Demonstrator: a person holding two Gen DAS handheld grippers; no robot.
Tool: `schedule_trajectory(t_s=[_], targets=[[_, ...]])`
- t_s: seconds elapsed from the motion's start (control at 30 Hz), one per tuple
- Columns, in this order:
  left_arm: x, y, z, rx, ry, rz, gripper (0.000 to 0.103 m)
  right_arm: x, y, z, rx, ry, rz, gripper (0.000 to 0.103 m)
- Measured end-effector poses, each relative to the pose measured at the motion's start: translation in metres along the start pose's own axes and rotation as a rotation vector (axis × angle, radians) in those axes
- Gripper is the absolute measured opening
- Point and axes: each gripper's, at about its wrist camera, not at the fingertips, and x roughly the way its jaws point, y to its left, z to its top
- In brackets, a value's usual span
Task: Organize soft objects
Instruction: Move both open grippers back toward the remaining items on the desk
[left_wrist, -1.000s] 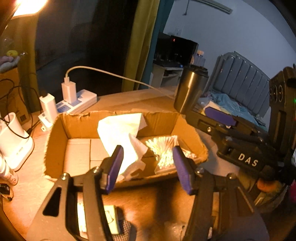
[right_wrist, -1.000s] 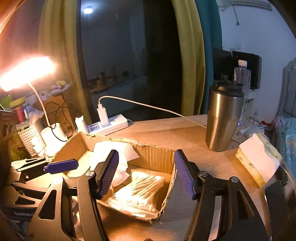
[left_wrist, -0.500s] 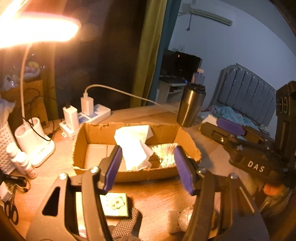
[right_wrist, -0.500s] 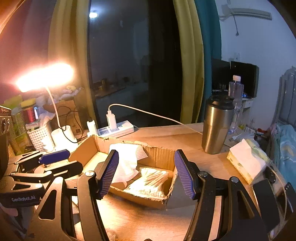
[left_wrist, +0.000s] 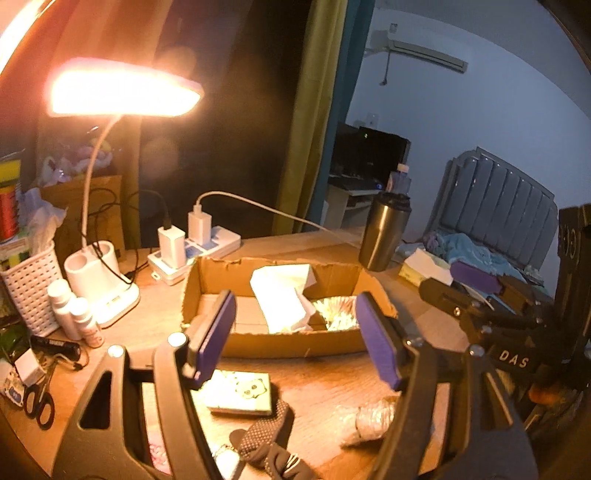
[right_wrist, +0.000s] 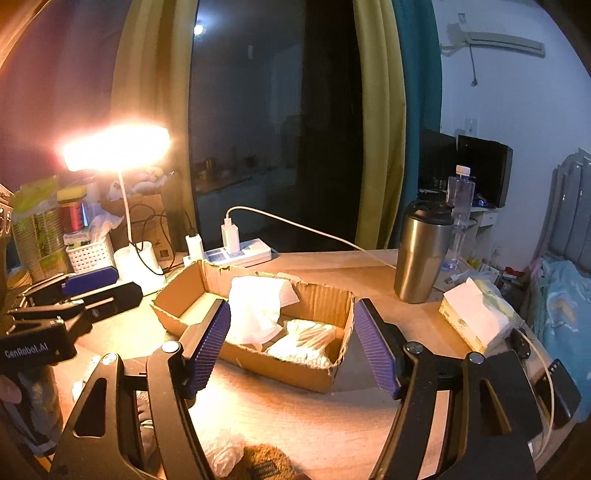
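Inside one box (right_wrist: 334, 301) — one tissue (right_wrist: 258, 308), one swab pack (right_wrist: 303, 341).

A lit desk lamp (left_wrist: 122, 88) glows ahead and to the left of the hand-held gripper, its white base (left_wrist: 99, 284) standing on the wooden surface (right_wrist: 325, 413). Just right of the base lies a power strip (right_wrist: 236, 253) with chargers plugged in. A steel tumbler (right_wrist: 421, 254) stands upright ahead and right, a plastic bottle (right_wrist: 460, 206) behind it. Scissors (left_wrist: 37, 398) lie at the near left.
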Motion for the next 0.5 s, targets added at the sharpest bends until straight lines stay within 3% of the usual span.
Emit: schedule_trajectory(t_s=[0.5], targets=[[-0.03, 0.0, -0.018, -0.02, -0.027, 0.005, 0.07, -0.03, 0.016, -0.021, -0.022, 0.007, 0.006, 0.073]])
